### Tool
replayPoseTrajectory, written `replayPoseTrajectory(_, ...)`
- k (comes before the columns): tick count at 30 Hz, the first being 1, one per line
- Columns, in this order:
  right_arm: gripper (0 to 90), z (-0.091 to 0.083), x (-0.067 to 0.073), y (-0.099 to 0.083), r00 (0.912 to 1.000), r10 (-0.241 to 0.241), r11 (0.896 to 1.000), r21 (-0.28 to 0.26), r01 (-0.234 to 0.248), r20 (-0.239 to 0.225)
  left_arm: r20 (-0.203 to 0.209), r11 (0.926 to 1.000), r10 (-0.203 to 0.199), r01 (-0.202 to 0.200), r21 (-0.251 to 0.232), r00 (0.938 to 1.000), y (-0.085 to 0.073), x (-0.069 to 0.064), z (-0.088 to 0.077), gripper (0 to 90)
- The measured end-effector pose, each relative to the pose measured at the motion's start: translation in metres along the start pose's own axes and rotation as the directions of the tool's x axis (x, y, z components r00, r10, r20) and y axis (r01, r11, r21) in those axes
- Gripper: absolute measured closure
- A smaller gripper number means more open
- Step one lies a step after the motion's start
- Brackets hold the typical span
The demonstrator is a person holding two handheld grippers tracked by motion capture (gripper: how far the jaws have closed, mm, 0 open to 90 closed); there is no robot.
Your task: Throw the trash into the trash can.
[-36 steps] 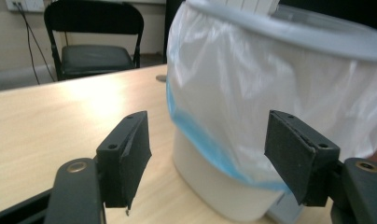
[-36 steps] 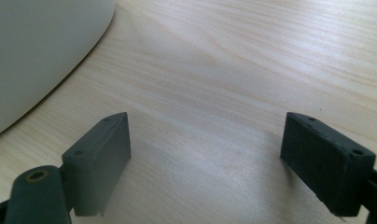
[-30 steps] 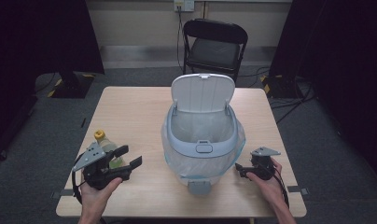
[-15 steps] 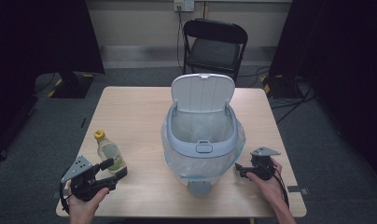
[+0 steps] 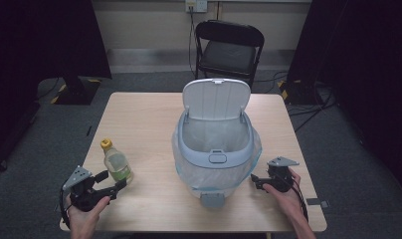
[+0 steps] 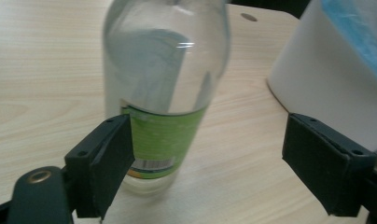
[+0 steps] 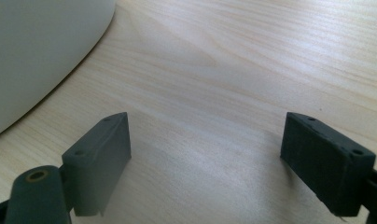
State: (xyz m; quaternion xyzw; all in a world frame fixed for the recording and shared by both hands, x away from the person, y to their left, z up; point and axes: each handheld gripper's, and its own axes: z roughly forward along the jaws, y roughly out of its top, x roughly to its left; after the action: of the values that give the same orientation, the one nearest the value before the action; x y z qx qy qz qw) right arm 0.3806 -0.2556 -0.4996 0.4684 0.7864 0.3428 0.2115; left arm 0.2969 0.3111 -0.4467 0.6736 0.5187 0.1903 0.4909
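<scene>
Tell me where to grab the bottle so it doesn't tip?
Probably the bottle is best gripped low on its round body, around the green label, coming level from the person's side, where the left gripper already is. It stands upright on the table, and its body is wider than its neck.

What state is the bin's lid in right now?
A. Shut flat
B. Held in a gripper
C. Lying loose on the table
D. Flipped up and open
D: in the high view the lid stands upright at the back of the bin, whose bag-lined inside is exposed.
</scene>
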Motion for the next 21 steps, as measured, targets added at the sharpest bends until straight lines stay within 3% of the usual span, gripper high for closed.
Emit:
replayPoseTrajectory(1,14.8,0.000,0.000,0.000,1.0000,0.000,1.000,0.000,0.000,0.000,-0.005,0.9998,0.017,-0.017,0.002,0.9998,0.001,-0.001,0.000,16.3)
replayPoseTrajectory(4,14.7,0.000,0.000,0.000,1.0000,0.000,1.000,0.000,0.000,0.000,-0.012,0.9999,0.007,-0.007,0.009,0.9999,0.003,0.002,0.003,15.6)
replayPoseTrajectory(13,14.8,0.000,0.000,0.000,1.0000,0.000,1.000,0.000,0.000,-0.001,-0.040,0.9961,0.000,0.004,0.088,0.9992,-0.004,0.015,0.025,17.9)
replayPoseTrajectory(21,14.7,0.000,0.000,0.000,1.0000,0.000,1.000,0.000,0.000,0.000,-0.092,0.9909,0.058,-0.046,0.127,0.9941,-0.003,0.018,0.041,22.6)
